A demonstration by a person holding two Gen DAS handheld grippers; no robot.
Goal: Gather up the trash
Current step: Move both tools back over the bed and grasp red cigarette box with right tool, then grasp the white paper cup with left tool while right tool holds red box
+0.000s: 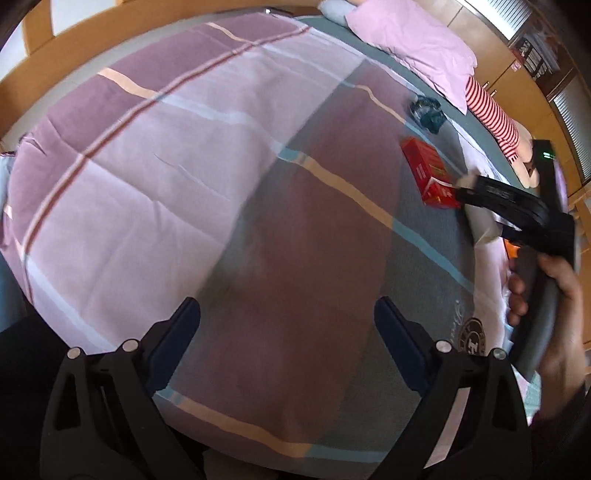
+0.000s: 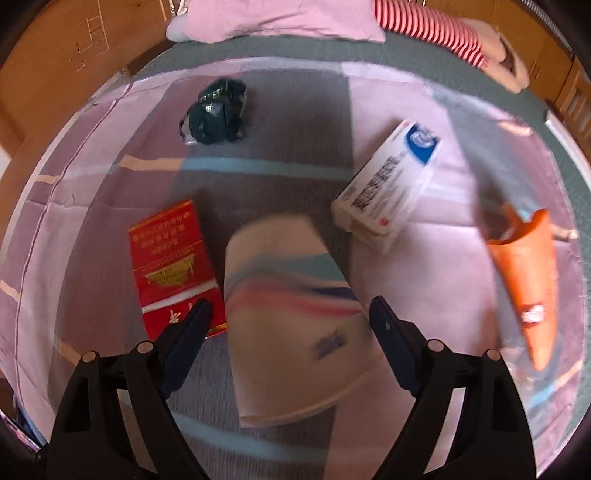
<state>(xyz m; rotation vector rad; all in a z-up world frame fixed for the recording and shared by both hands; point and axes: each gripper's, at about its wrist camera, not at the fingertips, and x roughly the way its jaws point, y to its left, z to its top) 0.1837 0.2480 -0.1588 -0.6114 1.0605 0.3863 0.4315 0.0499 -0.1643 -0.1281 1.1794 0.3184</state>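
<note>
Trash lies on a bed with a plaid cover. In the right wrist view a flattened paper cup (image 2: 291,310) lies between my open right gripper's (image 2: 290,314) fingers, not clamped. A red cigarette box (image 2: 173,266) lies left of it, a crumpled dark green wrapper (image 2: 216,112) farther back, a white and blue medicine box (image 2: 388,184) to the right, and an orange wrapper (image 2: 528,273) at far right. My left gripper (image 1: 288,321) is open and empty above the cover. Its view shows the red box (image 1: 430,171), the green wrapper (image 1: 428,110) and the right gripper (image 1: 517,206).
A pink pillow (image 2: 280,18) and a red-and-white striped plush (image 2: 436,26) lie at the head of the bed. Wooden bed frame (image 1: 147,51) and wooden furniture (image 2: 44,74) surround it.
</note>
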